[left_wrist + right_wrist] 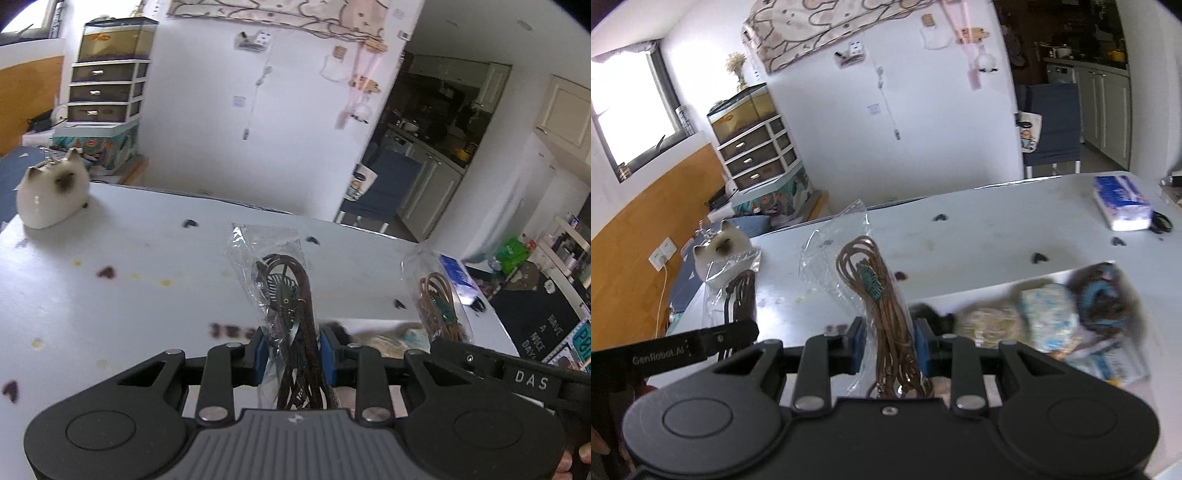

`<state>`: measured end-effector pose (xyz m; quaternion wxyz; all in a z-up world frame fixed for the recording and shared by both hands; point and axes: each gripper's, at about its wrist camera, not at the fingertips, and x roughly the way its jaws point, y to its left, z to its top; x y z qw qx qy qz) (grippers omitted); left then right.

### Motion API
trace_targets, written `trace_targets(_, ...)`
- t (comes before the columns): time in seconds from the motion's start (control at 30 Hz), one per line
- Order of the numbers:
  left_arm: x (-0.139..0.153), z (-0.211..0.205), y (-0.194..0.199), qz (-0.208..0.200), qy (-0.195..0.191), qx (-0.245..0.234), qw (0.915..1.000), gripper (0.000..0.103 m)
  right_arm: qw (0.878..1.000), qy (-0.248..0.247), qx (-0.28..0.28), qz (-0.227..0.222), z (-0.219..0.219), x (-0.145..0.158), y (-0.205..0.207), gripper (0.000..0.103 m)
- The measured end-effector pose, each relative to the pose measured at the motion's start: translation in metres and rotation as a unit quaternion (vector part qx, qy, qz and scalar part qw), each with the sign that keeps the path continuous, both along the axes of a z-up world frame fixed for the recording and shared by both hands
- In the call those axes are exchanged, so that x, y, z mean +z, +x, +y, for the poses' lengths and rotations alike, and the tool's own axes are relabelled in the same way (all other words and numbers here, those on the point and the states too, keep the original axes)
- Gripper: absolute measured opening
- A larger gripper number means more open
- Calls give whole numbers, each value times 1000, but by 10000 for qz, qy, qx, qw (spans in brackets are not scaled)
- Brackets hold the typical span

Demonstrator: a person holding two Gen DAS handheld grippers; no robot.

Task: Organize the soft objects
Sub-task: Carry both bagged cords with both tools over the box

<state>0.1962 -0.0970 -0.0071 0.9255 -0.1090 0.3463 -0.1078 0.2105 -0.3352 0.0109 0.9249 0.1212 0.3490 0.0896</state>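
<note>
Wide white tabletop [110, 295] with small dark heart-shaped marks and a few yellowish spots runs ahead of and beneath both tools.

Left gripper [291, 350] — blue-padded fingers pressed in on a clear plastic bag of dark brown cord [291, 295]. The bag stands up between the pads, its loose top flaring forward above the table. In the right wrist view the same dark bag [740, 295] shows to the left of the right tool, in front of the cat figure.

Right gripper [890, 341] — blue pads likewise pinching a clear plastic bag of light tan cord with a green tag [875, 291], held upright, its open plastic top fanning forward-left. In the left wrist view this tan bag [439, 299] sits just right of the left tool, with the right tool's black arm below it.

Right of the right gripper, close by: a blurred row of soft bundles [1049, 317] — one pale yellowish, one white with a blue print, one dark with blue — lying on a white sheet. Detail is too smeared to tell more.

Far forward-right of the right gripper: a blue-and-white tissue pack [1121, 206] near the table edge.

Far forward-left of the left gripper: a glossy white ceramic cat figure with a dark face [51, 195], on the table corner.
</note>
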Motion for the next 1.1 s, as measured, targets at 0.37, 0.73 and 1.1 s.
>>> trace_targets(0.37, -13, -73, -18, -8, 10, -465, 9989, 31, 9997, -59, -225, 93, -82, -7, -21, 29)
trace_targets(0.73, -48, -145, -23, -6, 1179, -2329, 9653, 31, 9986, -382, -247, 284, -130, -25, -29, 29)
trace_targets(1.1, -102, -184, -22, 280, 2564, -4356, 8624, 31, 9896, -1259, 173, 672, -148, -55, -27, 29)
